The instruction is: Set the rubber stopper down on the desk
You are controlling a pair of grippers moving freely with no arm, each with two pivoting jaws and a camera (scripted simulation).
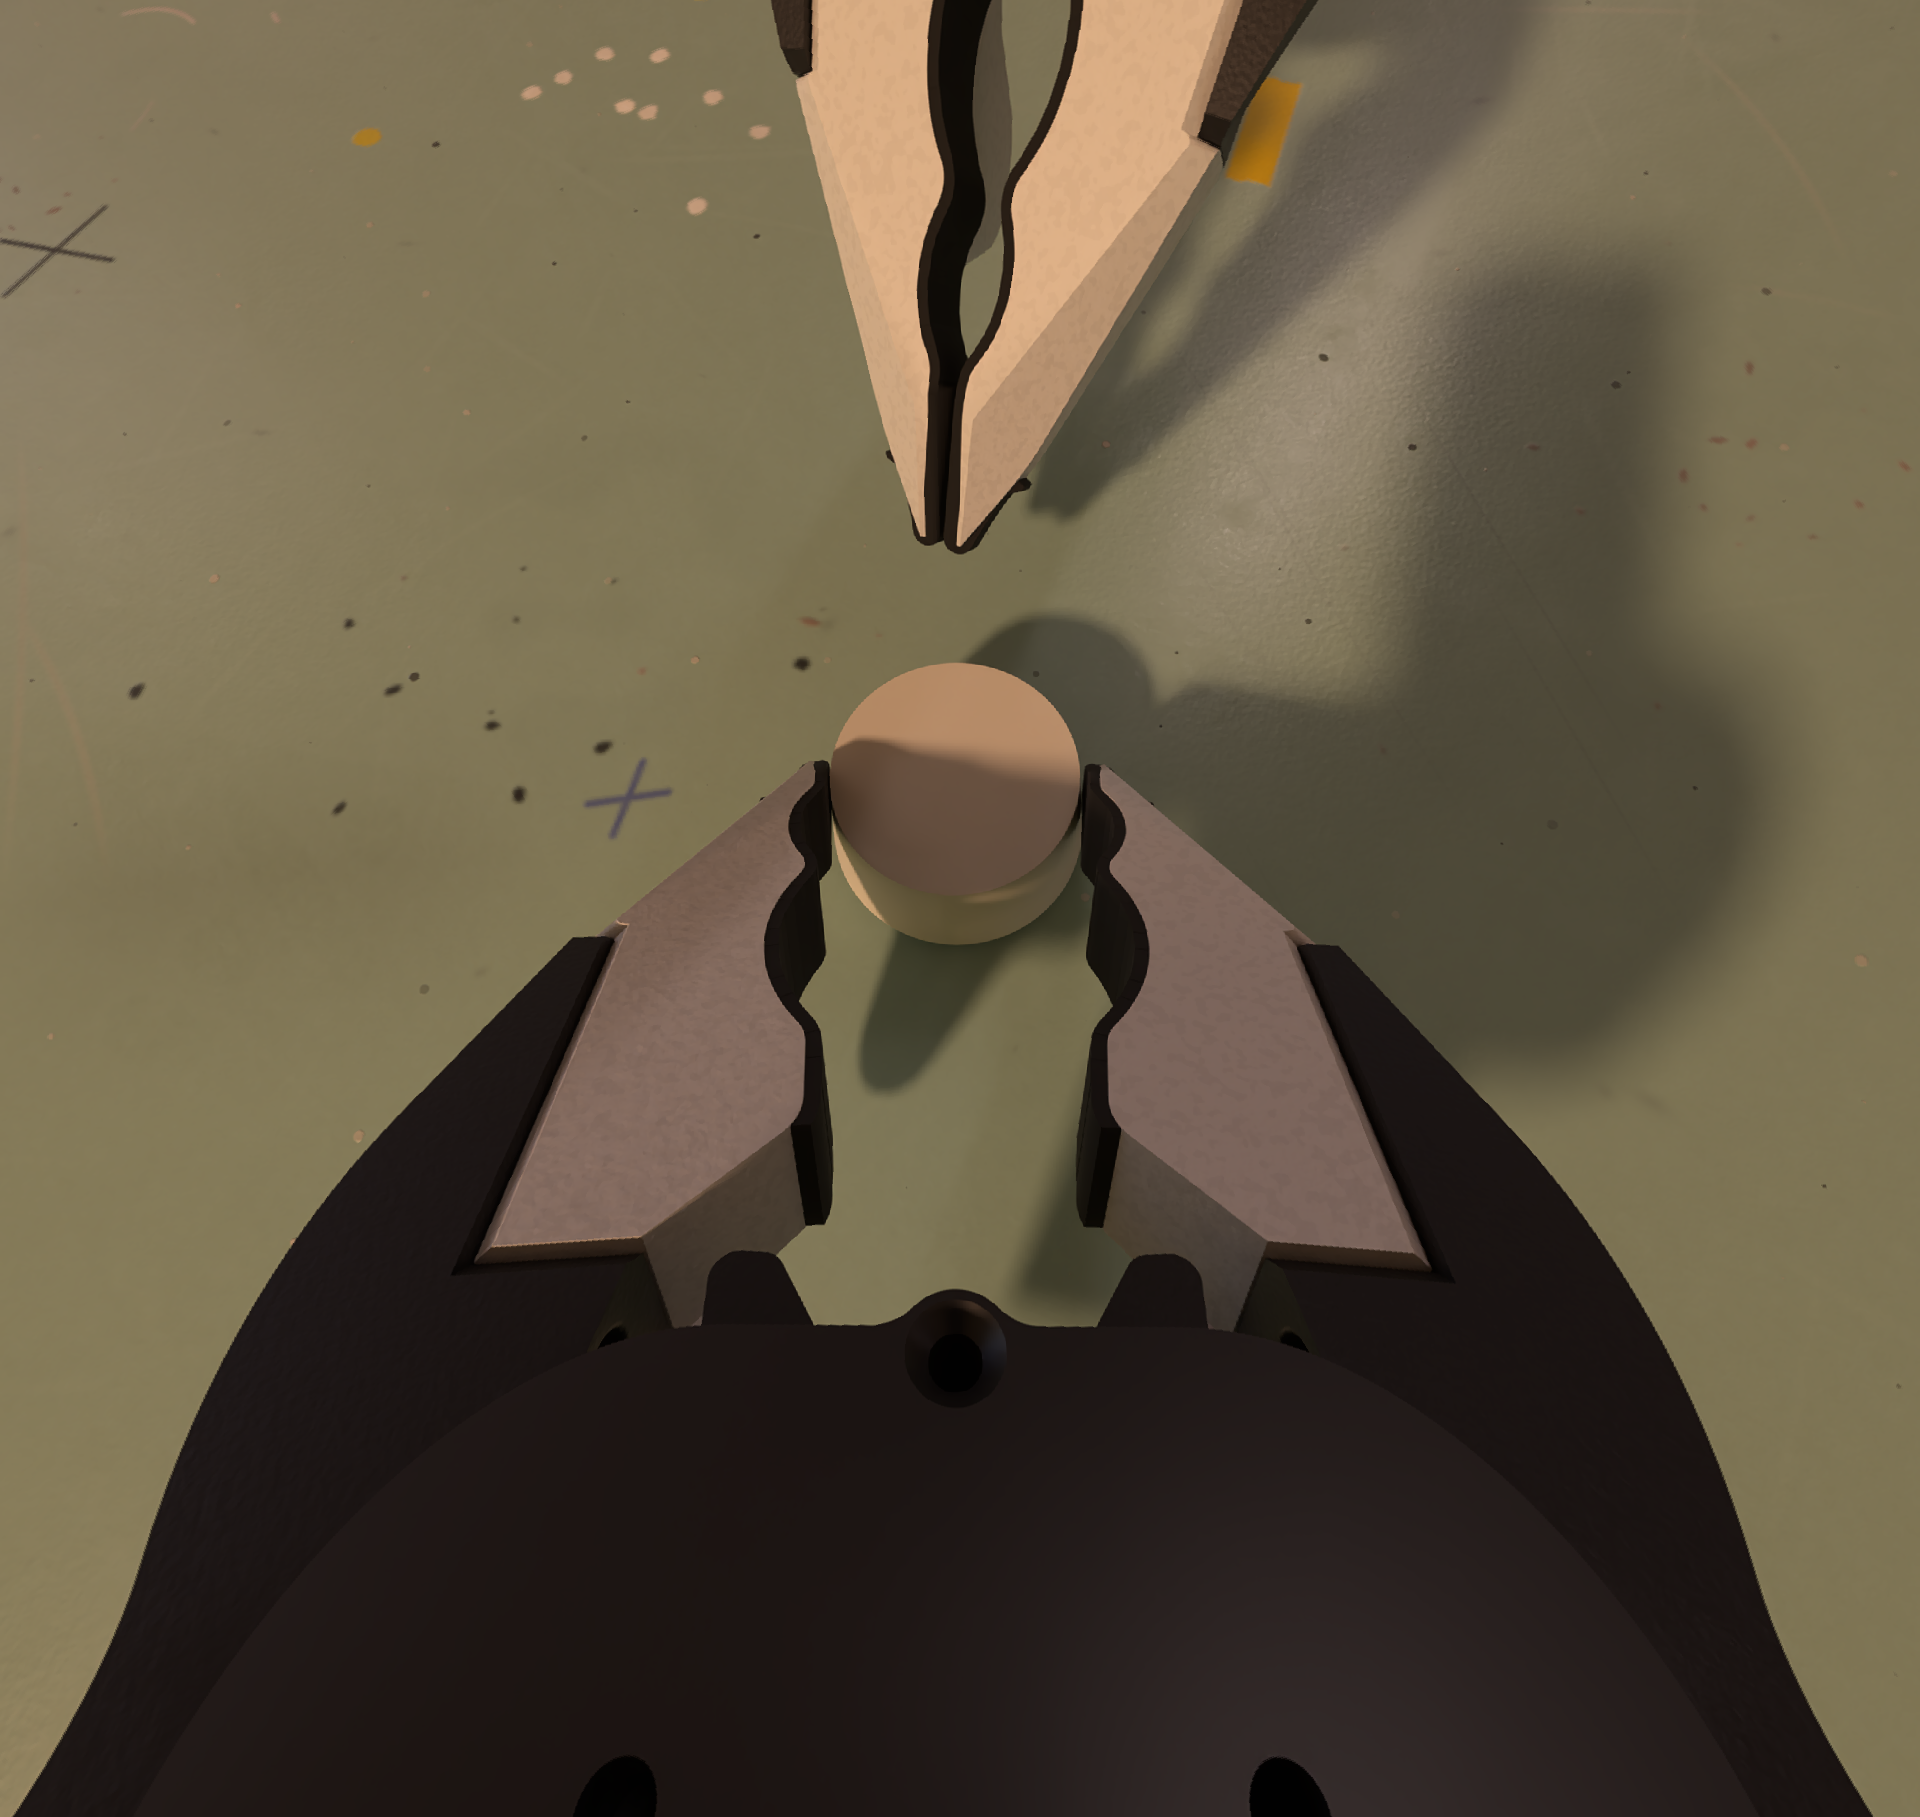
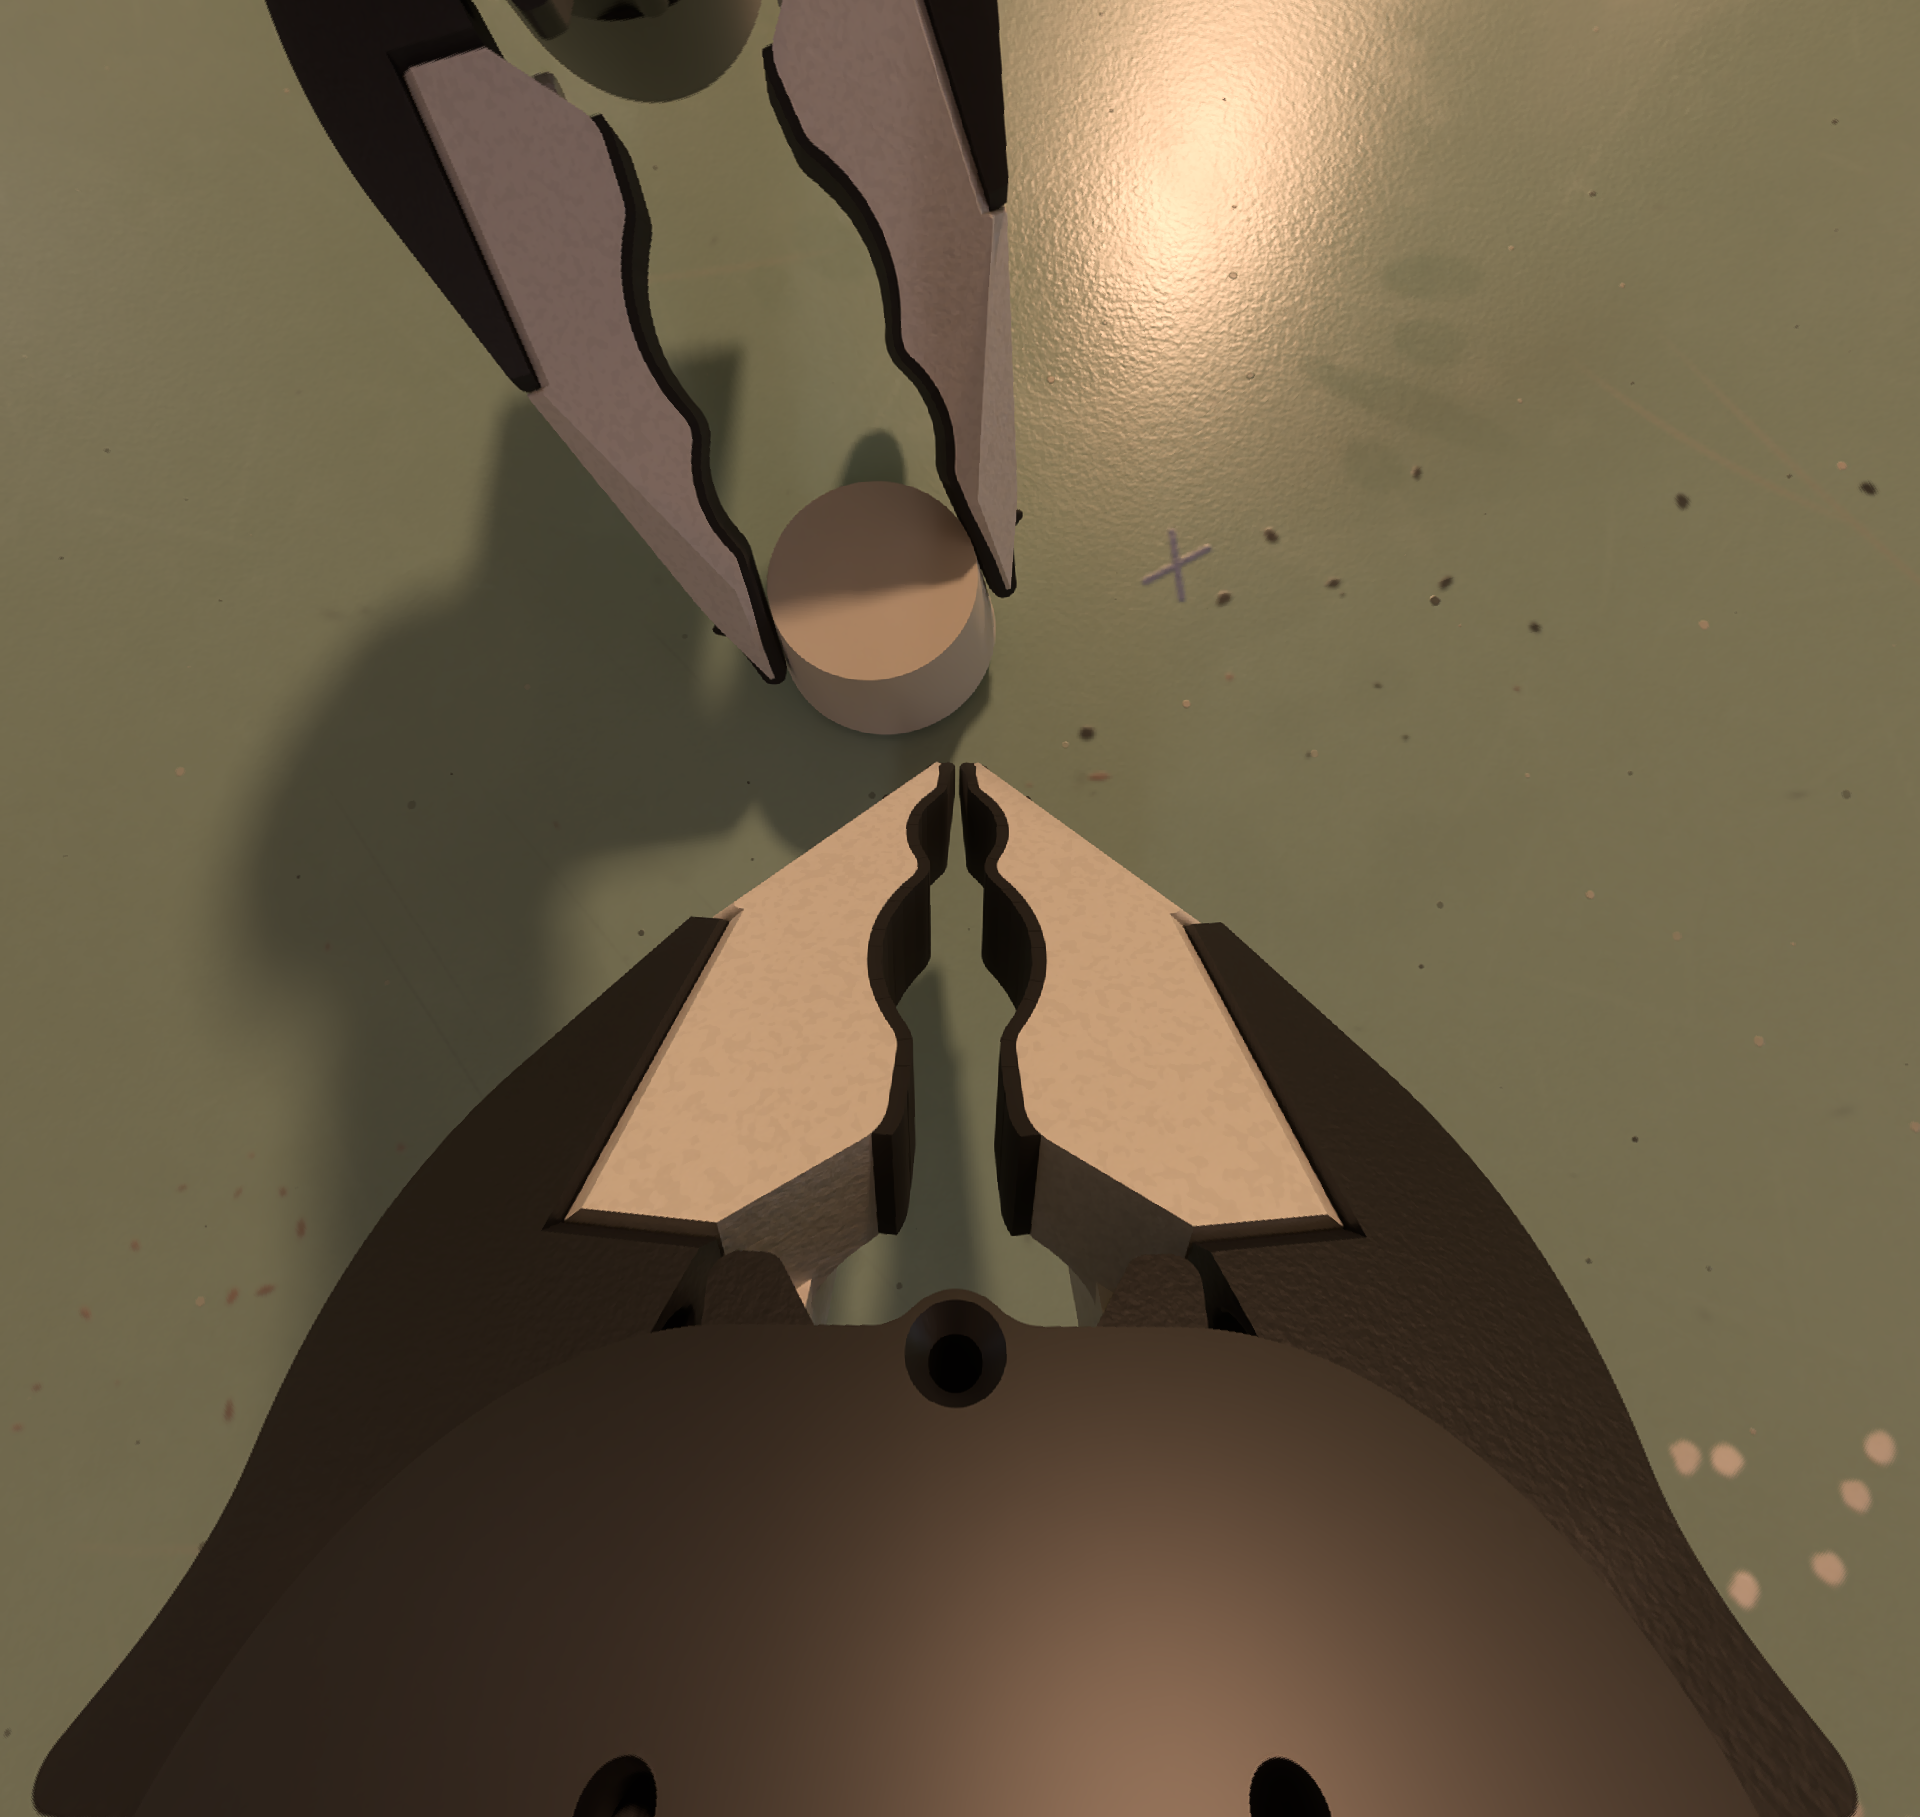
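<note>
Here, left tool (image 1: 956, 780) around rubber stopper (image 1: 954, 801).

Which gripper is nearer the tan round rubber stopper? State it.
Left. The left gripper has its fingertips on both sides of the tan round rubber stopper; the right gripper sits shut just short of it.

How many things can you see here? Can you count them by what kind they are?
Rubber stopper: 1, tan, between the left gripper's fingertips
Grippers: 2, the left gripper and the right gripper
Desk: 1, green and speckled
Yellow tape strip: 1, on the desk
Total: 5
</note>
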